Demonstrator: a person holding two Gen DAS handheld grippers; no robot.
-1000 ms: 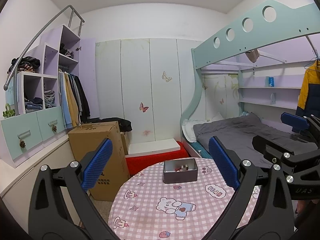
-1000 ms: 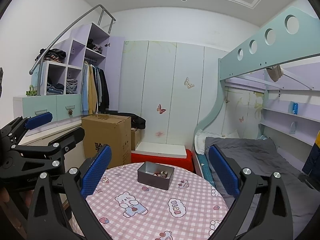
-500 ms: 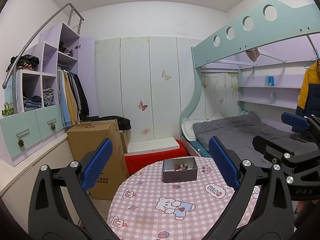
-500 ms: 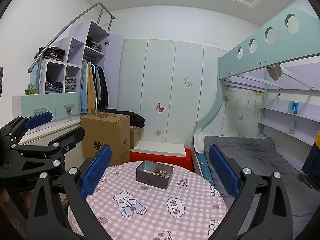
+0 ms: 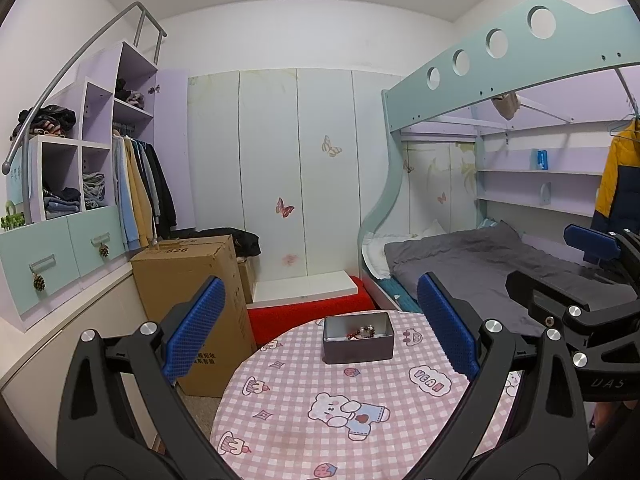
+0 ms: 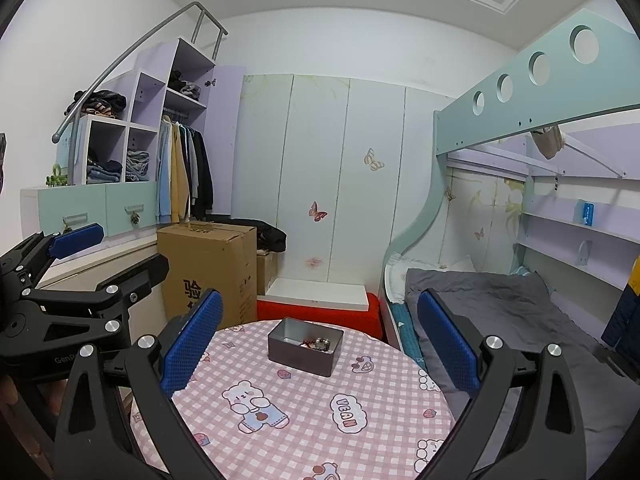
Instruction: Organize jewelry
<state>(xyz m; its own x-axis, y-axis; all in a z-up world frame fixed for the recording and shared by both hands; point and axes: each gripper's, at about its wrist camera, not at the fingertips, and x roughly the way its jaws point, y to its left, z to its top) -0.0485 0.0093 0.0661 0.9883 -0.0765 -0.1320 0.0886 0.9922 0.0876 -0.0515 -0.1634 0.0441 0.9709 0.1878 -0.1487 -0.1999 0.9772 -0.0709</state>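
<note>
A grey metal tin (image 5: pixel 357 339) stands at the far side of a round table (image 5: pixel 304 420) with a pink checked cloth. Beaded jewelry (image 5: pixel 363 331) lies inside the tin. The tin (image 6: pixel 305 346) and the jewelry (image 6: pixel 318 344) also show in the right wrist view. My left gripper (image 5: pixel 320 332) is open and empty, held above the near part of the table. My right gripper (image 6: pixel 318 340) is open and empty too, beside the left one. Each gripper shows at the edge of the other's view.
A cardboard box (image 5: pixel 192 300) stands left of the table. A red step (image 5: pixel 308 308) lies behind it, before the wardrobe doors. A bunk bed with grey bedding (image 5: pixel 472 264) is on the right. Shelves with clothes (image 5: pixel 80 184) are on the left.
Both grippers have drawn back and risen slightly, so the tin sits a little lower and farther in both views. Both stay open and empty.
</note>
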